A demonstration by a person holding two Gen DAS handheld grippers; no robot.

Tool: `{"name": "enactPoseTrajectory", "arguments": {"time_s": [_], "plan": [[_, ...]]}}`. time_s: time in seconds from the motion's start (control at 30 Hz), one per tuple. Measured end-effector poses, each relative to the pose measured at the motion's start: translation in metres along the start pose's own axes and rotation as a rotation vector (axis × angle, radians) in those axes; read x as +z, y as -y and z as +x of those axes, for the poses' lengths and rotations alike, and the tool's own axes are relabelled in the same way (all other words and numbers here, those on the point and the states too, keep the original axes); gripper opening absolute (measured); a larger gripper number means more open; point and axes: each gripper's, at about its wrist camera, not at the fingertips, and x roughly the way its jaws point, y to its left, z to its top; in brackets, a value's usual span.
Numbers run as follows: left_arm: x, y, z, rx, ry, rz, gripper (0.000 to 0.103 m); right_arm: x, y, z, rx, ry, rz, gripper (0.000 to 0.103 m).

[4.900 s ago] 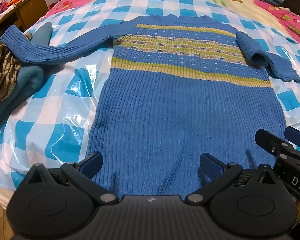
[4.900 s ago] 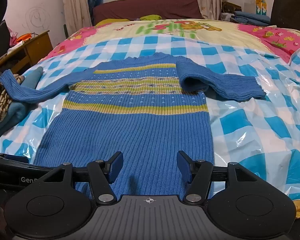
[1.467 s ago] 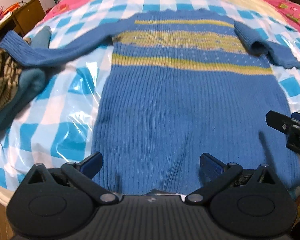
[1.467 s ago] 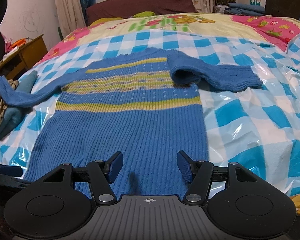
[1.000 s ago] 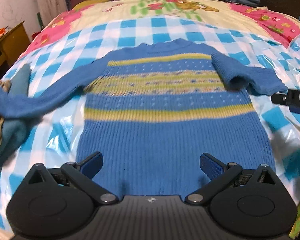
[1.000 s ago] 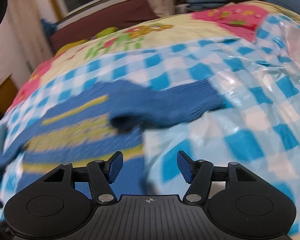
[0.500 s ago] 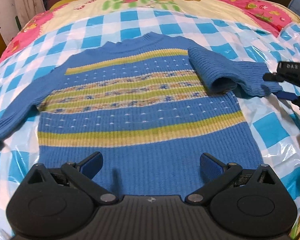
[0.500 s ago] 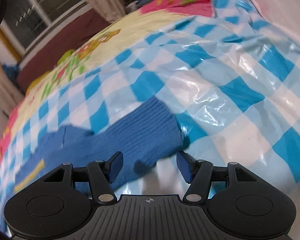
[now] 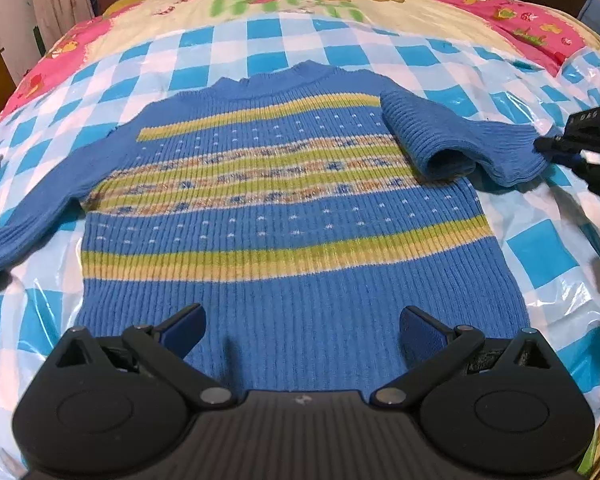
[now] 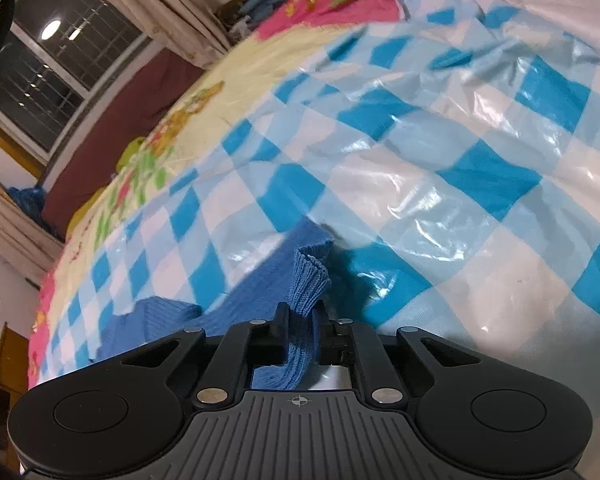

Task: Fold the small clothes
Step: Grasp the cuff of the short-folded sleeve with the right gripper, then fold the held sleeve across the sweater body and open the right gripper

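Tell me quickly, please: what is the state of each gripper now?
Left gripper: open, holding nothing, above the sweater's lower part.
Right gripper: jaws closing on the sweater's sleeve cuff, pinched between them.

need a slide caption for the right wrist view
Right tool closing on the blue sweater's cuff, pinched between its jaws above the checkered plastic sheet on the bed.

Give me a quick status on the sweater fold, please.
Right gripper closing on sleeve cuff. Left gripper open above sweater hem. Nothing in the way.
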Motion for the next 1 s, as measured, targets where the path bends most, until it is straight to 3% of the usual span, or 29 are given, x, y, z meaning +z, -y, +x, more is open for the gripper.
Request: {"name": "enactPoseTrajectory", "arguments": {"time_s": [0.27, 0.5, 0.67, 1.0], "plan": [[0.002, -0.009, 0.0, 0.031, 0.015, -0.002, 0.103, -0.003, -0.056, -0.018, 0.106, 0.002, -0.134, 0.01], [-0.008, -0.036, -0.006, 0.041, 0.031, -0.055, 0.103, -0.023, -0.135, -0.02, 0.237, -0.035, -0.269, 0.01], [-0.016, -0.062, -0.013, 0.065, 0.056, -0.087, 0.103, -0.056, -0.2, -0.01, 0.314, -0.088, -0.375, 0.01], [-0.041, -0.107, -0.023, 0.113, 0.081, -0.118, 0.103, -0.139, -0.282, 0.038, 0.341, -0.219, -0.531, 0.01]]}}
